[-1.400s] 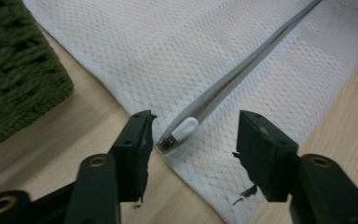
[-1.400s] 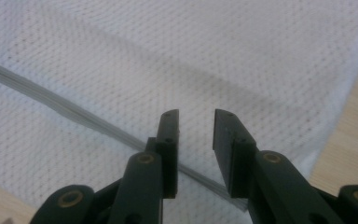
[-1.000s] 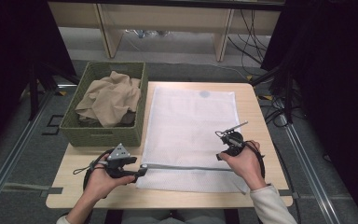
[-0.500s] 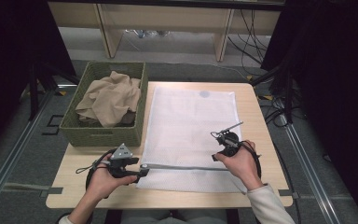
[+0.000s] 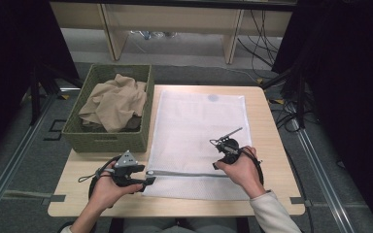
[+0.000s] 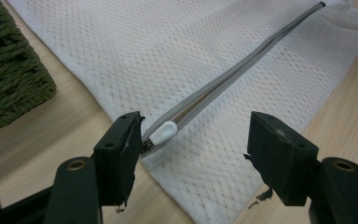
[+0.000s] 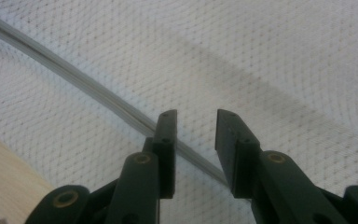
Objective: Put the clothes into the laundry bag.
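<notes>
A white mesh laundry bag (image 5: 199, 131) lies flat on the wooden table (image 5: 272, 160), its grey zipper (image 5: 184, 173) running along the near side. My left gripper (image 5: 147, 181) rests at the zipper's left end. In the left gripper view its jaws stand open (image 6: 193, 130), with the white zipper pull (image 6: 163, 132) between them, close to the left jaw. My right gripper (image 5: 225, 148) hovers over the bag just above the zipper, toward its right part. In the right gripper view it is open (image 7: 196, 122), with the mesh and the zipper line (image 7: 88, 88) beneath it.
A green woven basket (image 5: 107, 138) holding a crumpled tan cloth (image 5: 114, 99) stands at the table's left, next to the bag, and its corner (image 6: 9, 70) shows in the left gripper view. Cables run over the floor to the right of the table.
My right hand has slid its gripper to the left over the bag, along the zipper. The left gripper and the bag have stayed put.
</notes>
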